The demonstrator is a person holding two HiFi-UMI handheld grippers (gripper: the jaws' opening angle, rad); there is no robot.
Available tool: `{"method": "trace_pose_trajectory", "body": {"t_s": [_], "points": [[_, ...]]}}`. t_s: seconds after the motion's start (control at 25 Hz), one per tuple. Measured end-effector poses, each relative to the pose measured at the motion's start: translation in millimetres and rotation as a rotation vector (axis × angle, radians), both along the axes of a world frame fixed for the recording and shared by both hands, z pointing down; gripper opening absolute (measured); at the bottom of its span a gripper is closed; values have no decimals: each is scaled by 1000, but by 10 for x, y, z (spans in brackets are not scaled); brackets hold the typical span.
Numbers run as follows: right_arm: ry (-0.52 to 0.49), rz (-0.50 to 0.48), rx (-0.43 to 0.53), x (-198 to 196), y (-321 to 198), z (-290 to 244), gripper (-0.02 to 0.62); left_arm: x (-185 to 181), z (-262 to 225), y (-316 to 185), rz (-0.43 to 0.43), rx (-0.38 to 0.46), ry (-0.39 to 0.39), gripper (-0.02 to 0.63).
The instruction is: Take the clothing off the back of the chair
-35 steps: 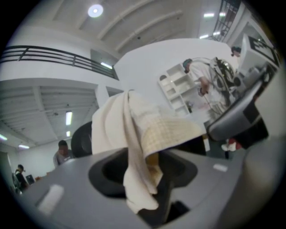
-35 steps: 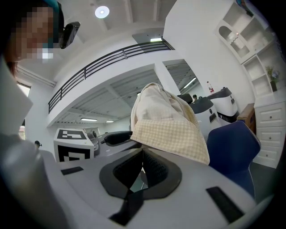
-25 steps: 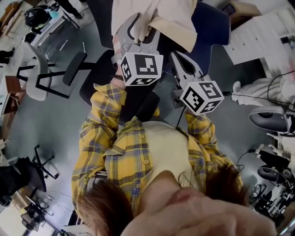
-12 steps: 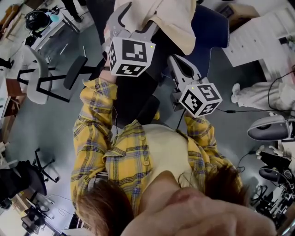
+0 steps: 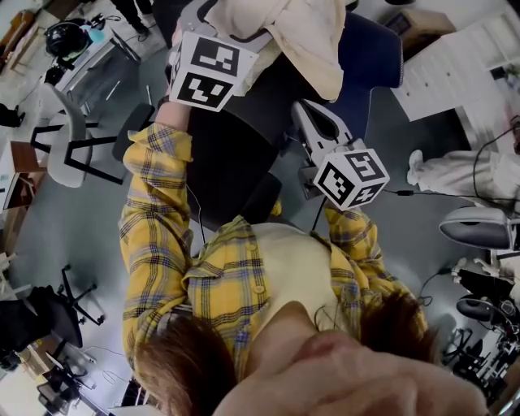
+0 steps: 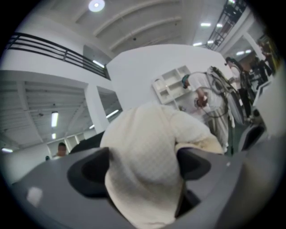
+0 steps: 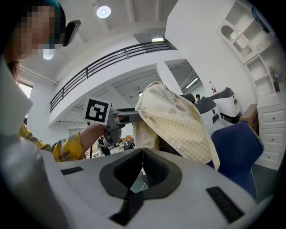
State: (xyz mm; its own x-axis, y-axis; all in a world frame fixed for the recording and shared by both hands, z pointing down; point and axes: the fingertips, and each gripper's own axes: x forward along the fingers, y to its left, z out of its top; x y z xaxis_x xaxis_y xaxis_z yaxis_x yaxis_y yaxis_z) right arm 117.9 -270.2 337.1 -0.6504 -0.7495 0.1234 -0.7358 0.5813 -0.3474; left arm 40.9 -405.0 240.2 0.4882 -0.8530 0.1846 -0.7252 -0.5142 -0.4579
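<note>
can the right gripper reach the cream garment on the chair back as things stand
Probably yes: the right gripper points at the cream quilted garment on the black chair back with nothing between them, though its fingers are shut and must open first.

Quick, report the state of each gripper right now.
Left gripper: open, its jaws have just been opening, with the cream clothing between them.
Right gripper: shut, holding nothing.

Grey floor all round, pale swivel chair off to the left, blue chair up top. Overhead, round ceiling light, dark balcony railing across white wall, open white shelves against the far side.
</note>
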Motion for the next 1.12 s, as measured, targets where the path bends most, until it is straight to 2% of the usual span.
{"method": "trace_pose_trajectory", "body": {"t_s": [0.2,0.48,0.76,0.88,1.12], "points": [[1,-7,-8,-3,10,28,12,18,-1,-123,32,-13,-4,494],[2,-14,-17,-52,18,62,12,36,28,-130,66,-47,27,483],[14,-1,-15,-25,3,77,12,162,114,-2,124,-72,54,308],[15,1,-19,-18,15,100,12,200,130,34,134,-72,50,259],[16,0,-13,-25,47,67,12,262,117,104,134,-20,33,163]]}}
